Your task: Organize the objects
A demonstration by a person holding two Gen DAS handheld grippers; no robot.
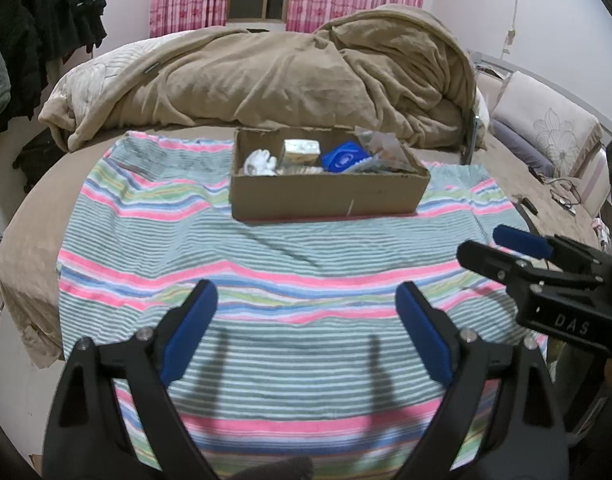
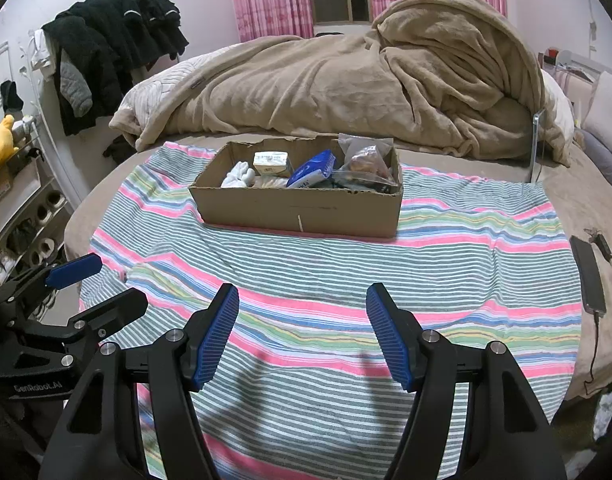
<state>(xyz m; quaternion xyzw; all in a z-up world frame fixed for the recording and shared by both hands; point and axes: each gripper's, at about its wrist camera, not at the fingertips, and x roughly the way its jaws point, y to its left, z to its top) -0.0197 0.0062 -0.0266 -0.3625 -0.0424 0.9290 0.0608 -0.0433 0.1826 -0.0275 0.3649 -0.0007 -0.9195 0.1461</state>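
Observation:
An open cardboard box (image 1: 330,196) (image 2: 302,210) stands on a striped cloth (image 1: 266,264) (image 2: 326,272) on the bed. It holds a white glove (image 1: 260,163) (image 2: 239,175), a pale carton (image 1: 301,151) (image 2: 271,162), a blue packet (image 1: 344,157) (image 2: 311,172) and a clear bag (image 1: 380,148) (image 2: 366,164). My left gripper (image 1: 306,302) is open and empty over the cloth, short of the box; it also shows in the right wrist view (image 2: 94,284). My right gripper (image 2: 302,312) is open and empty beside it, and shows at the right of the left wrist view (image 1: 486,244).
A crumpled tan blanket (image 1: 290,76) (image 2: 346,80) lies behind the box. A phone with cable (image 2: 588,276) lies on the bed right of the cloth. Dark clothes (image 2: 114,40) hang at the left, with a shoe shelf (image 2: 26,216) below. Pillows (image 1: 546,128) sit at the right.

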